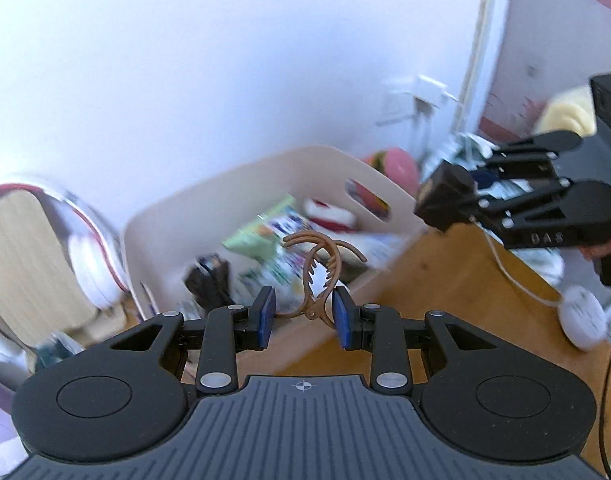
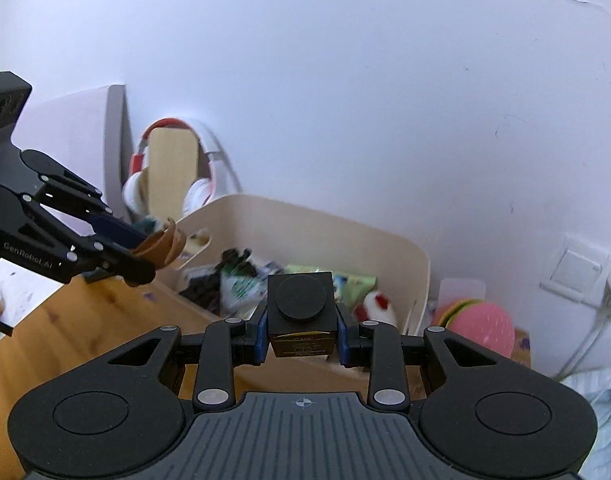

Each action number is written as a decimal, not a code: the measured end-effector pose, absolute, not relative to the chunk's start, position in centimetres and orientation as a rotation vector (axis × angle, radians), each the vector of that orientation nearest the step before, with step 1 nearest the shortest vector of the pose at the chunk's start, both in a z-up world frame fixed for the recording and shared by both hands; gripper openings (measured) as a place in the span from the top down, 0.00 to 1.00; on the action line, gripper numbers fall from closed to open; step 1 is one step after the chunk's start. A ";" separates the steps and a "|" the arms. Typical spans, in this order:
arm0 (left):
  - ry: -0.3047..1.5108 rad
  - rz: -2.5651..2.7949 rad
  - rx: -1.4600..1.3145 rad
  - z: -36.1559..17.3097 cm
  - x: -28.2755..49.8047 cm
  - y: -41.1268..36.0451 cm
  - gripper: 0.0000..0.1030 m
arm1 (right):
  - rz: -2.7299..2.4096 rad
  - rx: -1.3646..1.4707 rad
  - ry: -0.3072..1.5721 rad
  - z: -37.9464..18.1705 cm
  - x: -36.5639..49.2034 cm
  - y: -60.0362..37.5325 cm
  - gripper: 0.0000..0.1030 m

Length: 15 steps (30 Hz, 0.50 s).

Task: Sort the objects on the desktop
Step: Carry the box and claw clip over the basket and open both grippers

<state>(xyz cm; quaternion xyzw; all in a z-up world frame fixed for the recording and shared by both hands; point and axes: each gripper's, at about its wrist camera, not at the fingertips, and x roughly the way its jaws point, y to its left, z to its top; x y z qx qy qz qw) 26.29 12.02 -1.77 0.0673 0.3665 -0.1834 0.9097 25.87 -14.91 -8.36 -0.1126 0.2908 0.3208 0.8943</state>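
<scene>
Grippers (image 1: 304, 317) (image 2: 301, 326) grip hair clip (image 1: 319, 276), blk cube (image 2: 300, 312)

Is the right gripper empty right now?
No, the right gripper is shut on a black cube-shaped box, held above the beige bin.

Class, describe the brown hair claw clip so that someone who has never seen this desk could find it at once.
Find the cream storage bin on the wooden desk by the white wall. In front of it the left tool is shut on the hair claw clip. It is the only thin, brown, curved, toothed thing; the right tool holds a black cube.
</scene>
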 end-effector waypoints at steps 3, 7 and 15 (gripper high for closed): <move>0.758 -0.334 0.156 -1.9 27.8 11.7 0.69 | 0.644 -0.225 0.609 -8.6 27.5 -14.3 0.71; 0.780 -0.277 0.150 -2.7 30.0 11.3 0.69 | 0.616 -0.217 0.633 -9.5 29.3 -13.4 0.71; 0.916 -0.154 0.109 -6.4 33.5 11.1 0.69 | 0.578 -0.195 0.737 -12.8 31.5 -12.0 0.71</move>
